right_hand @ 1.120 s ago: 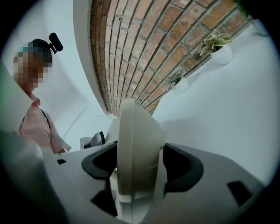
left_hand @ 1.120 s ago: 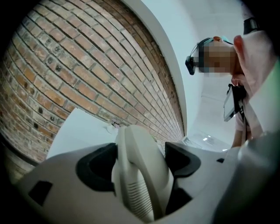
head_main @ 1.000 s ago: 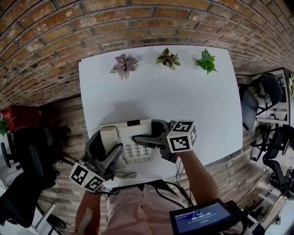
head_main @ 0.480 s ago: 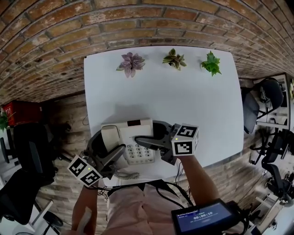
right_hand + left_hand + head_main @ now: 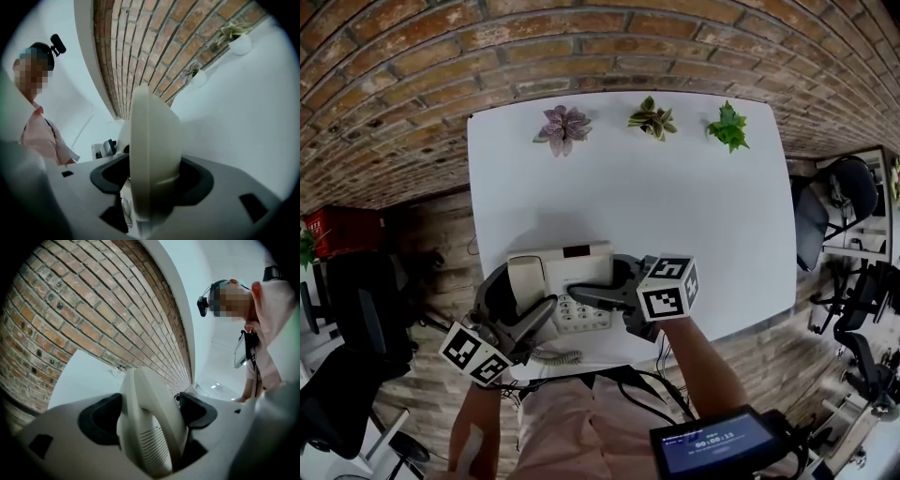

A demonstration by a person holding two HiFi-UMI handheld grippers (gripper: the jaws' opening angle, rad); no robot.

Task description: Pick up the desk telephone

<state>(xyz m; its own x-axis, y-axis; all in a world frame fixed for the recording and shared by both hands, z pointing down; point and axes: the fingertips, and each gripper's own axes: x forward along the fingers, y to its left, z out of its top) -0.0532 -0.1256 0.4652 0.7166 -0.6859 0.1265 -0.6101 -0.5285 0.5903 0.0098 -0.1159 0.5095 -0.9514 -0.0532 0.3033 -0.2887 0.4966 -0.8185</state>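
Observation:
A cream desk telephone sits near the front edge of the white table, with its handset resting on its left side. My left gripper is around that left end. In the left gripper view the handset end fills the gap and both black pads touch it. My right gripper is around the phone's right edge, with its pads against both faces. Both pairs of jaws have just been closing with the phone between them.
Three small potted plants line the table's far edge by the brick wall. The phone's coiled cord lies at the front edge. Office chairs and a red crate stand around the table.
Both grippers stay at the telephone's two ends and the phone rests in the same spot. Only the head view has shifted slightly.

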